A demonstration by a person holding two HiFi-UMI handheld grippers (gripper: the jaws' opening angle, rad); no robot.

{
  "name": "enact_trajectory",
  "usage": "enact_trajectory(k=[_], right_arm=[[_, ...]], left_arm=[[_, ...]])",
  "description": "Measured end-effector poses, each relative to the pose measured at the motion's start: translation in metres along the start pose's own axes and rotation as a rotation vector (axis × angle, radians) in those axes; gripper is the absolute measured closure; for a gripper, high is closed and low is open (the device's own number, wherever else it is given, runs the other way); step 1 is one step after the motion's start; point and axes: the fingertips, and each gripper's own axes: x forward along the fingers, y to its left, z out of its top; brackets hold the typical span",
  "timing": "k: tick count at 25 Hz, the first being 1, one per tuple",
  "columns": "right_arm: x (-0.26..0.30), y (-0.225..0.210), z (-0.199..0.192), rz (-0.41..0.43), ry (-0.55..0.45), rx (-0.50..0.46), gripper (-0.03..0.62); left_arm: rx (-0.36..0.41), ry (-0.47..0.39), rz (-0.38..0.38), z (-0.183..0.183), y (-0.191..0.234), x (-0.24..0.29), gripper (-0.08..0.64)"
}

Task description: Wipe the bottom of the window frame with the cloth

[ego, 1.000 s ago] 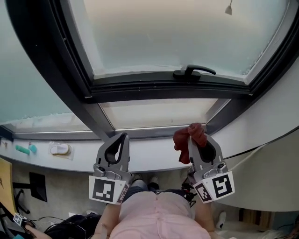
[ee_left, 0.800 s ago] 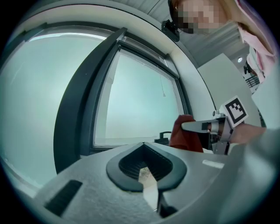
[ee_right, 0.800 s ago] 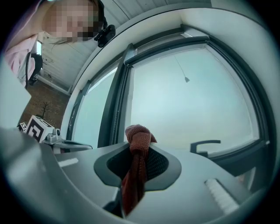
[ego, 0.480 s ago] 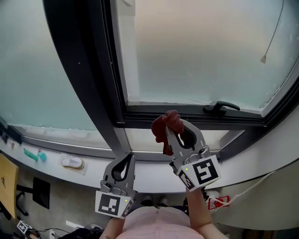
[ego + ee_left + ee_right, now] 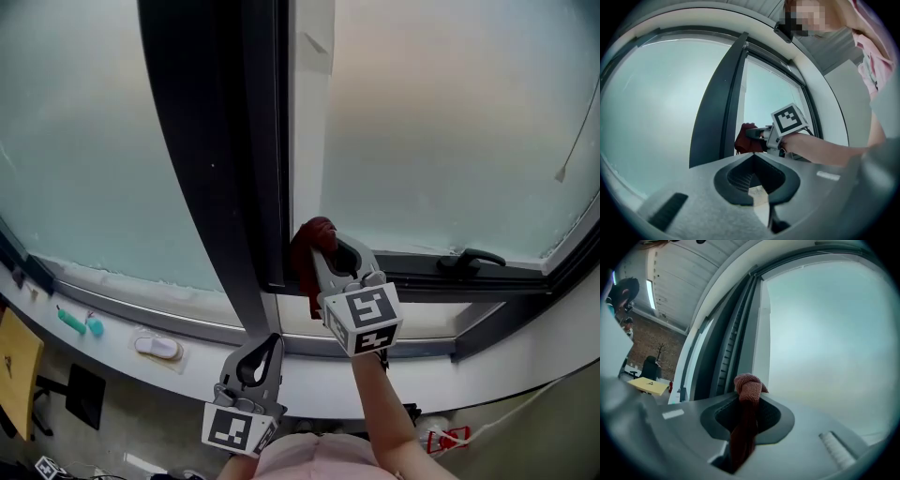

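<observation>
Right gripper view, first entry: what is listed for the right gripper (image 5: 749, 400)?

Item 1. Jaws closed on a red cloth (image 5: 747, 386). A knotted bunch stands out past the jaw tips, and the tail trails back between the jaws.

Position against the dark mullion (image 5: 211, 159)?

Head view: just right of the mullion's foot, raised to the corner where the bottom rail (image 5: 422, 272) of the window frame meets it. The cloth lies over that corner. Contact with the rail cannot be confirmed.

Item 2?

Left gripper (image 5: 270, 339). Jaws together, nothing between them. It is held low, below the mullion's foot, in front of the white sill (image 5: 112, 349) and well apart from the cloth.

Fixtures?

Item 3. Black window handle (image 5: 473, 258), on the bottom rail, well to the right of the mullion.
Item 4. Frosted panes, two: one left of the mullion (image 5: 84, 141), one right of it (image 5: 441, 122).
Item 5. Cord pull (image 5: 562, 173), hanging in front of the right pane, far right of the mullion.

Loose articles?

Item 6. Teal object (image 5: 77, 322), on the sill, well left of the mullion.
Item 7. White object (image 5: 157, 348), on the sill, between the teal object and the mullion's foot. Neither can be identified further.
</observation>
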Motion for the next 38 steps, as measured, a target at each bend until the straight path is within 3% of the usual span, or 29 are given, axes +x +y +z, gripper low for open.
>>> enact_trajectory(k=[5, 12, 16, 26, 32, 38], right_arm=[[0.027, 0.002, -0.046, 0.012, 0.180, -0.019, 0.525], [0.045, 0.008, -0.070, -0.009, 0.392, -0.246, 0.526], [0.049, 0.006, -0.078, -0.006, 0.473, -0.267, 0.526], [0.047, 0.005, -0.079, 0.018, 0.473, -0.261, 0.528], [0.036, -0.003, -0.078, -0.022, 0.436, -0.282, 0.526], [0.017, -0.017, -0.078, -0.043, 0.392, -0.198, 0.526]], left_arm=[[-0.024, 0.002, -0.011, -0.004, 0.005, 0.011, 0.561], [-0.049, 0.010, -0.024, -0.009, 0.004, 0.023, 0.561], [-0.054, 0.013, -0.032, -0.011, 0.001, 0.026, 0.561], [-0.037, 0.012, -0.022, -0.010, 0.005, 0.030, 0.561], [-0.037, 0.006, -0.036, -0.008, 0.001, 0.034, 0.561], [-0.033, 0.014, -0.060, -0.009, -0.009, 0.037, 0.561]])
